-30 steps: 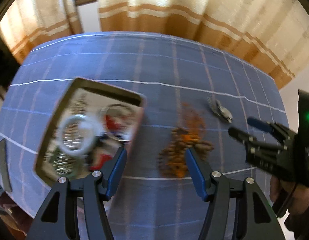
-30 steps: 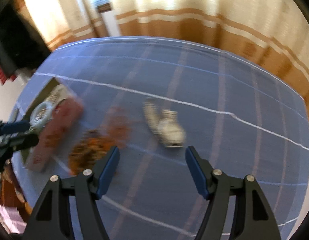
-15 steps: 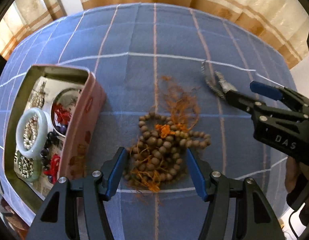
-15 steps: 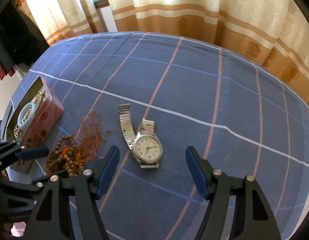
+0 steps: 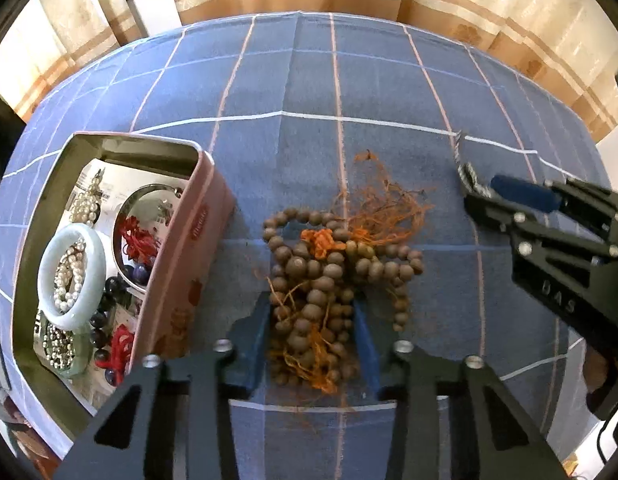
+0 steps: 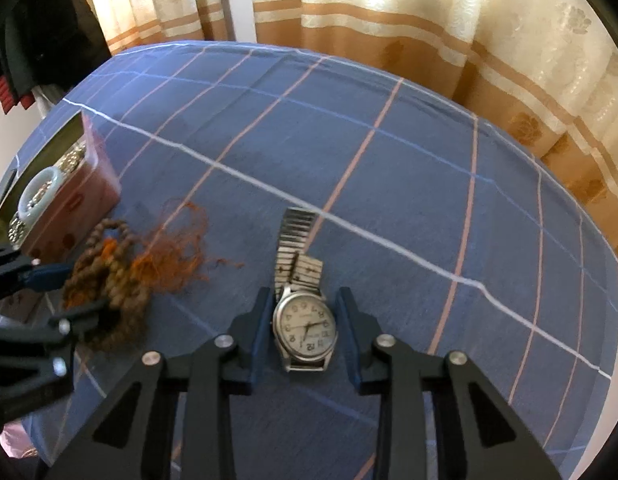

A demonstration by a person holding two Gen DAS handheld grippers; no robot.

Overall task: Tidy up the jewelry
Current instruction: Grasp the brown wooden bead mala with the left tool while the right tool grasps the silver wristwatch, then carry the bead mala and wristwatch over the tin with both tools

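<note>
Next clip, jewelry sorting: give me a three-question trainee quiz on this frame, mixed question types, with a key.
1. True or false: the wristwatch lies face up between the fingers of the right tongs.
2. Multiple choice: what do the left tongs straddle? A) the white bangle B) the wooden bead necklace with orange tassels C) the watch band
3. Fill in: the white bangle lies inside the open pink ____.

Key: 1 true; 2 B; 3 tin. Both tongs sit around their items with gaps at the pads, so neither has gripped yet.
</note>
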